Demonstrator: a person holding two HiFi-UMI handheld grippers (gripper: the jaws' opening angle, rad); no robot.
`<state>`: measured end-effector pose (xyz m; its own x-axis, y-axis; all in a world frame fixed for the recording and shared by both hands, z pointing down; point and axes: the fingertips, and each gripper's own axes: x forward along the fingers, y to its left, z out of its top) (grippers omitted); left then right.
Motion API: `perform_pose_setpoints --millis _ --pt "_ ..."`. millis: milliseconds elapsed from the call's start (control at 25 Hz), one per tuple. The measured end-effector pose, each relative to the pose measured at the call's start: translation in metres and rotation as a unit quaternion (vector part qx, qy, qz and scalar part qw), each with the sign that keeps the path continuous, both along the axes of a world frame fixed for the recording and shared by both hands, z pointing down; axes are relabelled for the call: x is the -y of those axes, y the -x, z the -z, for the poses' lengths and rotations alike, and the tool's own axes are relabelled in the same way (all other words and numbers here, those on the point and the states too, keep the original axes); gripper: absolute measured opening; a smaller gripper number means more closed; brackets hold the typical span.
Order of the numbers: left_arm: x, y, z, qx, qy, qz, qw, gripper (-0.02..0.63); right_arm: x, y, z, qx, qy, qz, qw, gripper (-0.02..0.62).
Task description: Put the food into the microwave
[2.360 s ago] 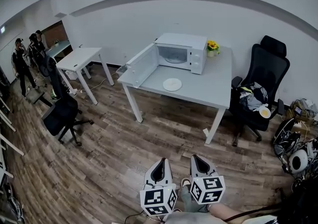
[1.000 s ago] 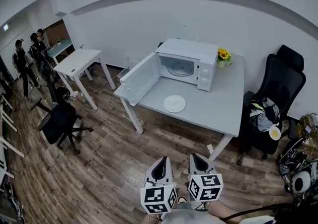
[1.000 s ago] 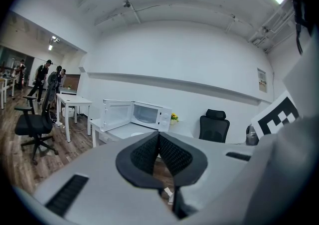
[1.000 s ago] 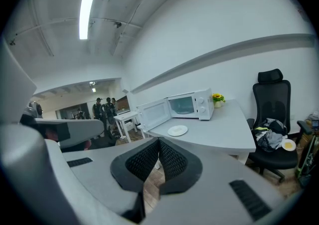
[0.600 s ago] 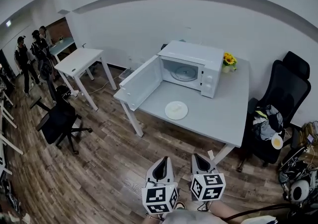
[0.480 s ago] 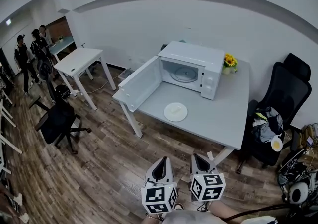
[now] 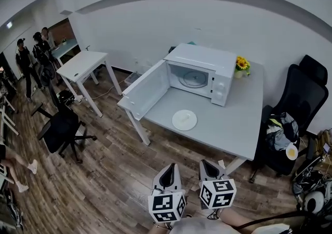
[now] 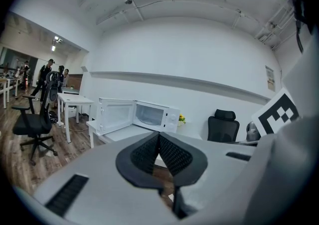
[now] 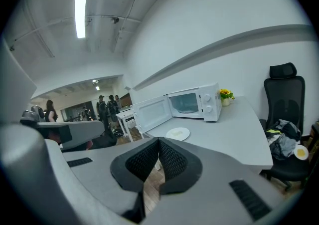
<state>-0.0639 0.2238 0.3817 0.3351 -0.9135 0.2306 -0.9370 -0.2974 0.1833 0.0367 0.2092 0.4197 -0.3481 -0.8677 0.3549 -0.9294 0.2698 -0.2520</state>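
A white microwave point(image 7: 203, 73) stands at the back of the grey table point(image 7: 233, 129) with its door point(image 7: 147, 90) swung wide open to the left and its cavity empty. In front of it lies a white plate point(image 7: 184, 120) with pale food on it. Both grippers hang low over the wooden floor, well short of the table. My left gripper point(image 7: 166, 177) is shut on nothing, and so is my right gripper point(image 7: 208, 169). The right gripper view has the plate point(image 9: 178, 133) and microwave point(image 9: 192, 103) beyond its shut jaws. The left gripper view looks at the microwave point(image 8: 149, 115).
A small pot of yellow flowers point(image 7: 240, 65) sits right of the microwave. A black office chair point(image 7: 298, 106) with clothes stands right of the table. At the left are a white side table point(image 7: 83, 63), a black chair point(image 7: 58, 130) and several people point(image 7: 31, 56).
The table and microwave have grown nearer and shifted slightly right in view as I walk toward them. Both grippers stay shut and low.
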Motion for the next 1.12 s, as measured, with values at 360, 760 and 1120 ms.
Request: perform_pose_setpoints --millis 360,760,1120 --pt "0.033 -0.004 -0.012 -0.003 0.011 -0.011 0.9999 0.002 0.031 -0.012 -0.011 -0.002 0.011 -0.022 1.000 0.017" --pt "0.131 0.004 -0.012 0.010 0.008 -0.031 0.9994 0.002 0.127 0.003 -0.003 0.001 -0.009 -0.031 0.999 0.017" --pt "0.232 0.010 -0.006 0.019 0.010 -0.064 0.9977 0.002 0.223 0.010 -0.004 0.007 -0.001 -0.059 0.998 0.017"
